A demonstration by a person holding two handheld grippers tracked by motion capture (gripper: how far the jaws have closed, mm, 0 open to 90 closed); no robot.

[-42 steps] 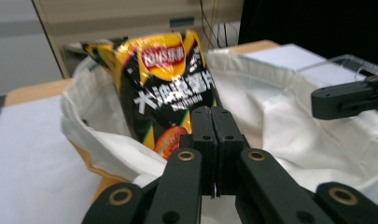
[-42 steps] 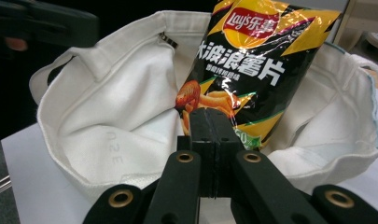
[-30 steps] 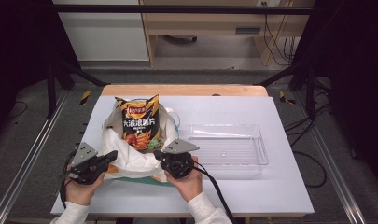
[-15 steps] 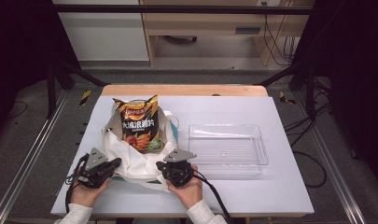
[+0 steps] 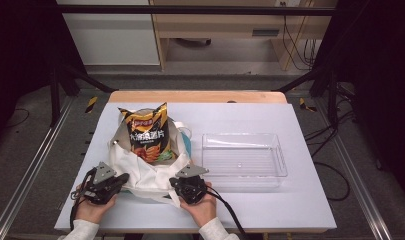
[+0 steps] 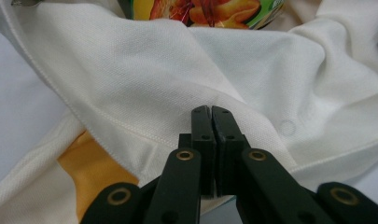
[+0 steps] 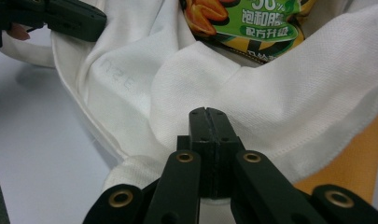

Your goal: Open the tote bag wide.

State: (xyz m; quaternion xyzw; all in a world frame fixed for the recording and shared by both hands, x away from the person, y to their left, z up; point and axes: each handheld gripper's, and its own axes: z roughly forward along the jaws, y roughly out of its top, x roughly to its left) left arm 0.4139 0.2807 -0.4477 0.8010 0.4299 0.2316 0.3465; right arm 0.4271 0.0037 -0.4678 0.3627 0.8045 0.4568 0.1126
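A white cloth bag (image 5: 140,170) lies toward the table's (image 5: 300,210) near left part, with a bag of chips (image 5: 147,132) sticking up out of its mouth. The left claw (image 5: 121,178) sits at the bag's near left edge and the right claw (image 5: 176,184) at its near right edge; both have their jaws pressed together, seemingly empty, though cloth may be caught under the tips. A clear plastic tray (image 5: 277,162) stands just right of the bag, near the table's middle.
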